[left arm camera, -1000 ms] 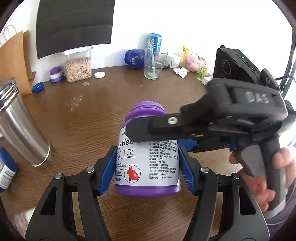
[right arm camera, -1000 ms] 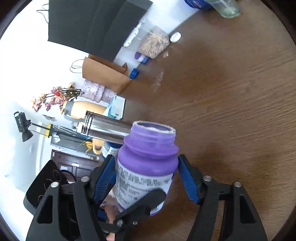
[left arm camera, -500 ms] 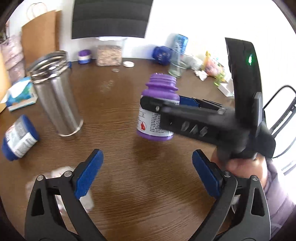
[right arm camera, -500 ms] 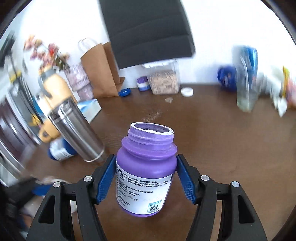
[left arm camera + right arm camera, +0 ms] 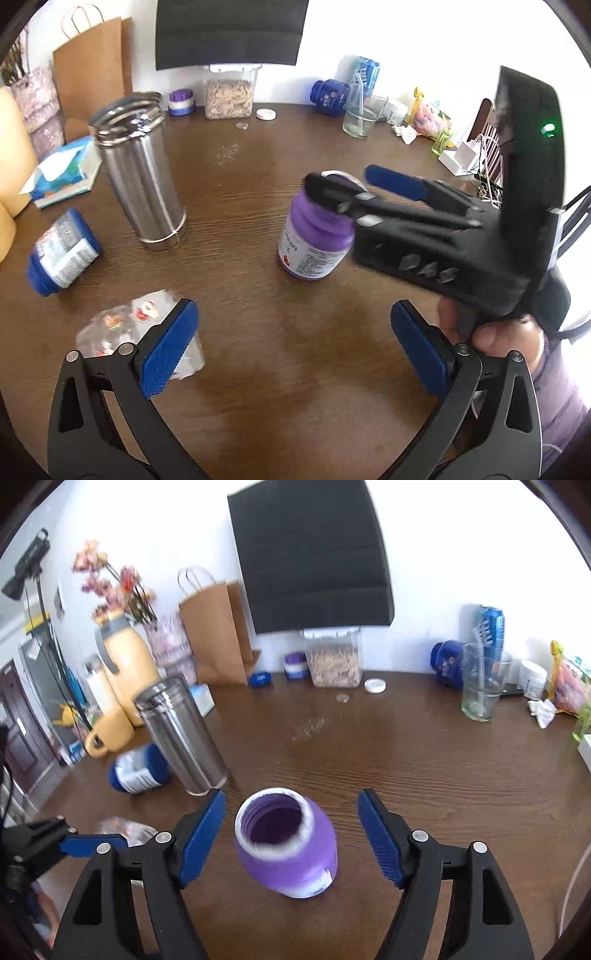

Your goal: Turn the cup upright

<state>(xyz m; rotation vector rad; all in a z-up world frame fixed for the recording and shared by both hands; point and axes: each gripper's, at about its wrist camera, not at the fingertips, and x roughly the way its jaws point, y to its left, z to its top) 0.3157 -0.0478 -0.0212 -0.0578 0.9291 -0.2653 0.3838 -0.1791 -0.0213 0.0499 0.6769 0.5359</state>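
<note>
Purple bottle (image 5: pixel 286 843) stands mouth-up on table (image 5: pixel 424 768), between spread pads of right gripper (image 5: pixel 291 834), untouched. Left gripper (image 5: pixel 291 354) wide open, empty, well back. Flip looks done; next: lift right gripper clear without knocking it.

The right gripper (image 5: pixel 291 836) let go of the purple bottle (image 5: pixel 291 849), its jaws spread wide, leaving it upright on the desk (image 5: pixel 424 760). The left gripper (image 5: pixel 291 347), which had released a second earlier, pulled farther back.
</note>
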